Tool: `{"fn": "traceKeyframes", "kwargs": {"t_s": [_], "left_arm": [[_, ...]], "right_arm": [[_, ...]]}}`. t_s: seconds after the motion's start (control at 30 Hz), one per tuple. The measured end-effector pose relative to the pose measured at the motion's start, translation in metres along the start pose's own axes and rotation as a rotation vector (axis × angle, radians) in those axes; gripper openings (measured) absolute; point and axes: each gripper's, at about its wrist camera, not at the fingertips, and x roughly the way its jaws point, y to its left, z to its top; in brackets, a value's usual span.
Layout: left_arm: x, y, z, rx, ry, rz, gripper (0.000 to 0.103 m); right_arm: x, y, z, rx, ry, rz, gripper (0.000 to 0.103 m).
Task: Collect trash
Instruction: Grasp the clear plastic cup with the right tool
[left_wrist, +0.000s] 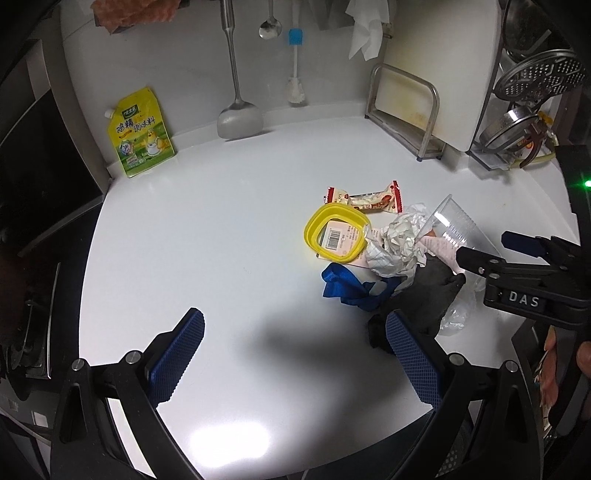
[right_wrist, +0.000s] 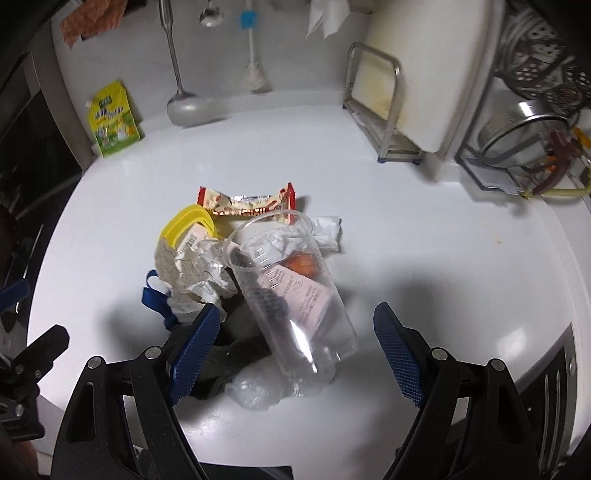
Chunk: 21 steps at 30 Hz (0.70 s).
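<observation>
A trash pile lies on the white counter (left_wrist: 221, 229): a clear plastic cup (right_wrist: 295, 291) on its side, crumpled paper (right_wrist: 195, 273), a yellow lid ring (left_wrist: 332, 236), a red-and-white snack wrapper (right_wrist: 247, 203), a blue strap (left_wrist: 351, 288), a dark cloth (left_wrist: 432, 295) and clear film (right_wrist: 255, 391). My right gripper (right_wrist: 299, 347) is open, its fingers on either side of the cup's base; it also shows in the left wrist view (left_wrist: 484, 251). My left gripper (left_wrist: 295, 354) is open and empty, low and left of the pile.
A yellow seasoning pouch (left_wrist: 142, 136) leans on the back wall. A ladle (left_wrist: 238, 118), spoon and brush hang there. A cutting board in a metal rack (left_wrist: 413, 114) and a dish rack with steel bowls (right_wrist: 524, 140) stand at the right. A stove edge (left_wrist: 33, 332) is at left.
</observation>
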Motion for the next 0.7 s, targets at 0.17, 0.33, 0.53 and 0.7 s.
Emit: {"fn": "traceKeyframes", "kwargs": {"t_s": [0.17,0.33,0.53,0.7], "left_arm": [[0.005,-0.002,0.0,0.006,0.006,-0.002,0.097],[0.008,-0.005,0.001,0.008,0.007,-0.012,0.097],[0.014,-0.01,0.004,0.009,0.004,-0.035,0.097],[0.018,-0.014,0.006,0.004,-0.003,-0.056,0.097]], "right_arm": [[0.017,0.001,0.004,-0.034,0.047,-0.007,0.081],[0.028,0.003,0.01,-0.055,0.067,-0.008,0.081],[0.029,0.005,0.012,-0.077,0.053,-0.004,0.075],[0.03,0.006,0.008,-0.086,0.054,0.006,0.062]]}}
